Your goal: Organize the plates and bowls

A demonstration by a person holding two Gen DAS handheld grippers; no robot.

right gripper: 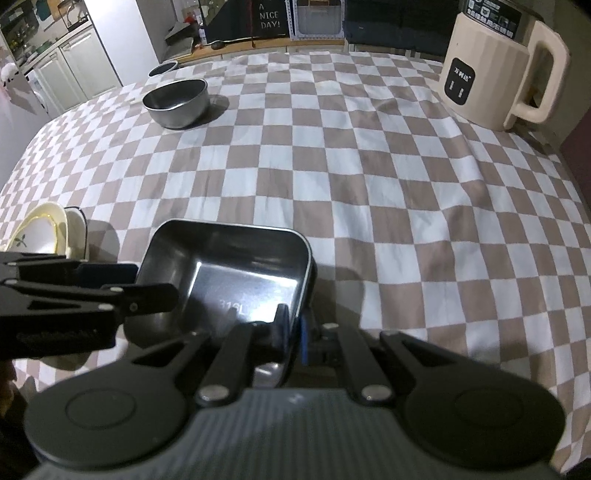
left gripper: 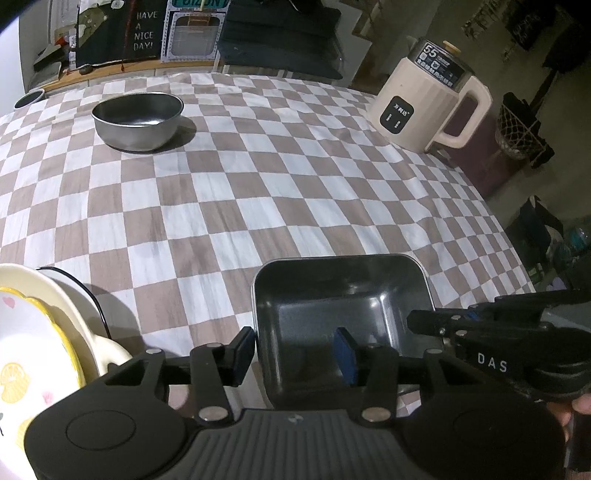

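Ahead of our tools a brown-and-white checked tablecloth (left gripper: 258, 177), beyond it a wooden ledge (right gripper: 258, 44) bearing a dark "Have a nice day!" sign (left gripper: 144, 31), far left of us white cabinets (right gripper: 74, 70), dim room, floor clutter right of our tools.

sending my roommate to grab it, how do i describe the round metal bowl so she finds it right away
On the checkered tablecloth, look to the far side, across from the cream kettle. The round metal bowl stands alone there, the only round steel dish; the square metal tray is nearer.
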